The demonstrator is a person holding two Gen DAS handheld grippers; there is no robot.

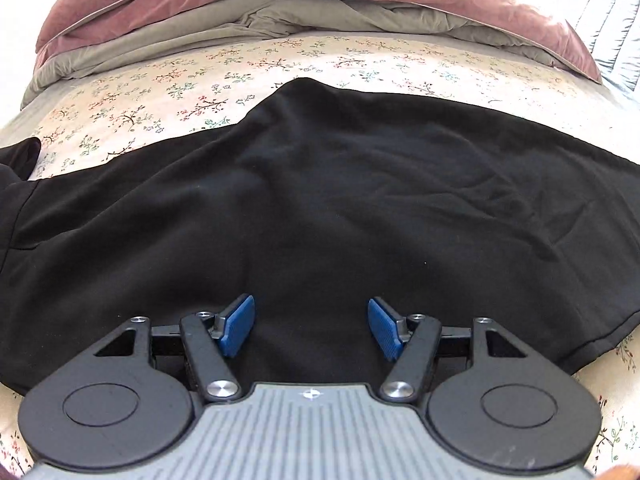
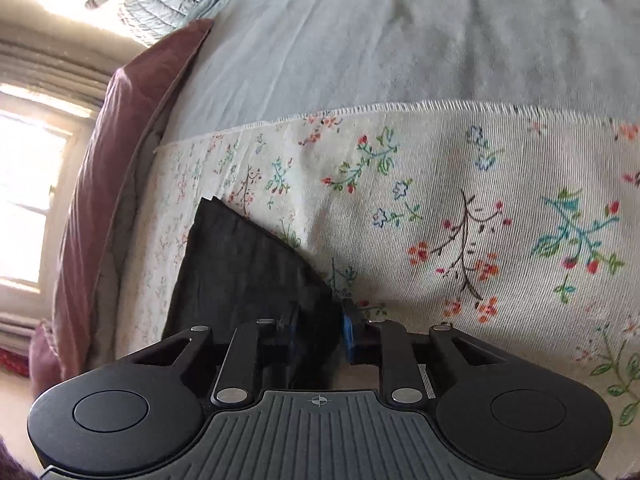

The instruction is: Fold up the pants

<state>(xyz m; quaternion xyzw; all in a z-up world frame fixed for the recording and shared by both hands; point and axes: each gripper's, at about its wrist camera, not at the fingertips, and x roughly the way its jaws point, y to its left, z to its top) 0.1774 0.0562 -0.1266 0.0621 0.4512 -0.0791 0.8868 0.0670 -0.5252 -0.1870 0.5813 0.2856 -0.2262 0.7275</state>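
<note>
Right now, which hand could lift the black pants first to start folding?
The right gripper, probably: its pads already pinch a corner of the black pants. The left gripper is open above the cloth, holding nothing.

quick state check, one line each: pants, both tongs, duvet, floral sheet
black pants: spread flat on the bed, wrinkled, not yet folded
left tongs: open, over the pants, gripping nothing
right tongs: narrowed on a corner of the pants; contact hard to see
pink and grey duvet: bunched up beyond the pants
floral sheet: laid flat under the pants, stitched edge showing
</note>
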